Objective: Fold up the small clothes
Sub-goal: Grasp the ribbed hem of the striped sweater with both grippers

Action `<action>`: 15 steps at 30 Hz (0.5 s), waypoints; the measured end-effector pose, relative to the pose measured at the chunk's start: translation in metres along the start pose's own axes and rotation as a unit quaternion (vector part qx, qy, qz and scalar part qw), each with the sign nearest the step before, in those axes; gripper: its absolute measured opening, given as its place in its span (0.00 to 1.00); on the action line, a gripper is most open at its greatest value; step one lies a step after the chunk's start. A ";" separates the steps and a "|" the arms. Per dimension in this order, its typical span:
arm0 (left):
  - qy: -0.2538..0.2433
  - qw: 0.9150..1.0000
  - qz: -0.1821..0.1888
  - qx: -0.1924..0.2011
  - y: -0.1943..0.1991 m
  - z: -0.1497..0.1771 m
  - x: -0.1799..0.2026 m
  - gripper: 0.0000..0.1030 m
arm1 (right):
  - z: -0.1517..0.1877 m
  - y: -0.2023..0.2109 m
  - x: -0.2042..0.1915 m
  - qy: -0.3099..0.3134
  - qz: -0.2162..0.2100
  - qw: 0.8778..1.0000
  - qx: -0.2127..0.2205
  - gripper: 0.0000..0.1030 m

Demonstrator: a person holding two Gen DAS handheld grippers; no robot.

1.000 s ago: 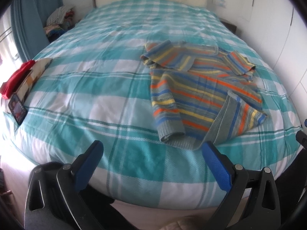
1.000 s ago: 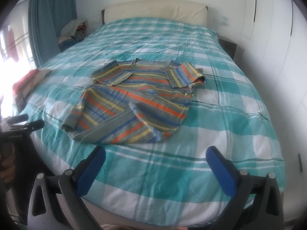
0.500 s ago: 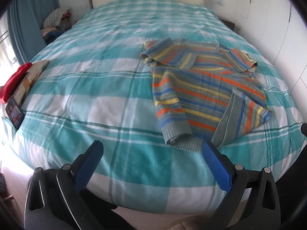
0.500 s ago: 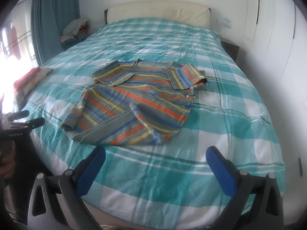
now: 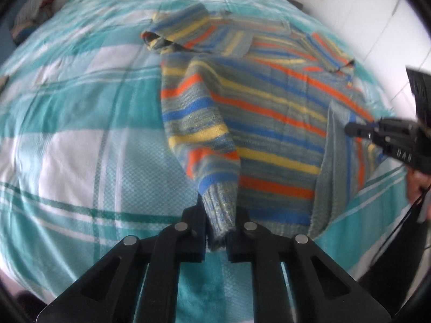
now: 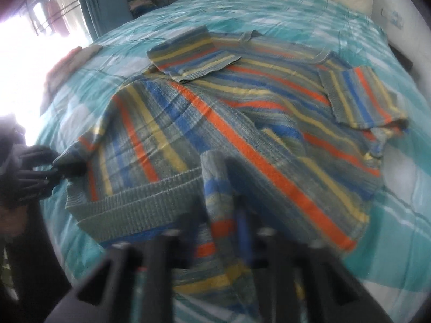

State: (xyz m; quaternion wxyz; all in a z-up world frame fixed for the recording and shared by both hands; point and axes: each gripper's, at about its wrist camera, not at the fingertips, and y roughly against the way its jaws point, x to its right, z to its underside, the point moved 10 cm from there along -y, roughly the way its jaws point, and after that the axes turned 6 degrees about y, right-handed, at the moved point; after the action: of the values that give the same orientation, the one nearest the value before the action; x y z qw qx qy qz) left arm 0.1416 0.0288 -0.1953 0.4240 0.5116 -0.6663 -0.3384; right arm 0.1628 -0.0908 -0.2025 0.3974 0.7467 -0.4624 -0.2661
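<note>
Both tongs are clenched on the sweater (image 5: 269, 113), their jaws having just been closing with knit between them. Your left tongs (image 5: 216, 239) pinch the ribbed hem corner at the near left; your right tongs (image 6: 229, 188) pinch a raised fold of the hem at the near right, though blur hides the exact contact there. The sweater lies spread on the bed (image 5: 67, 140), toward its near right part, collar at the far end, both sleeves already turned in over the chest.

Risks from here, as I judge them: each grip may hold only one layer of the hem, so a lift could leave the back panel behind and skew the fold. The knit is loose and stretchy, so pulling the two corners unevenly would drag the body sideways and could spill the sleeves back open. A low, dragging carry could ruck the checked bedcover along with it.

Writing: white letters show on the right tongs' body in the left view, too blurred to read with confidence.
</note>
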 end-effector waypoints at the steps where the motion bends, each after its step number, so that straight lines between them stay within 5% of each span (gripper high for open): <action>1: 0.009 1.000 0.019 0.001 0.010 0.002 0.000 0.08 | 0.001 0.013 -0.005 0.007 -0.010 1.000 0.014 0.05; 5: 0.019 0.995 0.099 -0.013 0.065 0.026 0.010 0.08 | 0.027 0.092 -0.034 0.036 -0.066 0.995 0.058 0.05; 7: 0.001 0.996 0.092 -0.020 0.086 0.044 0.013 0.08 | 0.050 0.125 -0.041 0.061 -0.063 0.994 0.062 0.05; 9: -0.005 0.997 0.069 -0.033 0.085 0.059 0.009 0.19 | 0.076 0.132 -0.038 0.060 -0.052 0.996 0.038 0.09; 10: -0.009 0.998 0.038 -0.046 0.076 0.069 0.002 0.22 | 0.089 0.126 -0.031 0.049 -0.042 0.998 0.019 0.17; 11: -0.013 0.998 0.009 -0.054 0.069 0.074 -0.005 0.33 | 0.103 0.122 -0.025 0.034 -0.028 0.999 0.003 0.41; 13: -0.014 0.998 -0.032 -0.061 0.062 0.087 -0.021 0.49 | 0.135 0.114 -0.015 -0.005 -0.014 0.999 -0.031 0.67; 15: 0.001 0.998 -0.020 -0.054 0.066 0.091 -0.027 0.59 | 0.152 0.118 -0.010 -0.045 -0.030 0.998 -0.033 0.67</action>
State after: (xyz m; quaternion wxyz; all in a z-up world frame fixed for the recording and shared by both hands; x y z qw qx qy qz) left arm 0.0356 0.0729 -0.1804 0.4445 0.5016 -0.6363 -0.3821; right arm -0.0143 -0.1651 -0.1860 0.3927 0.7339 -0.4483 -0.3260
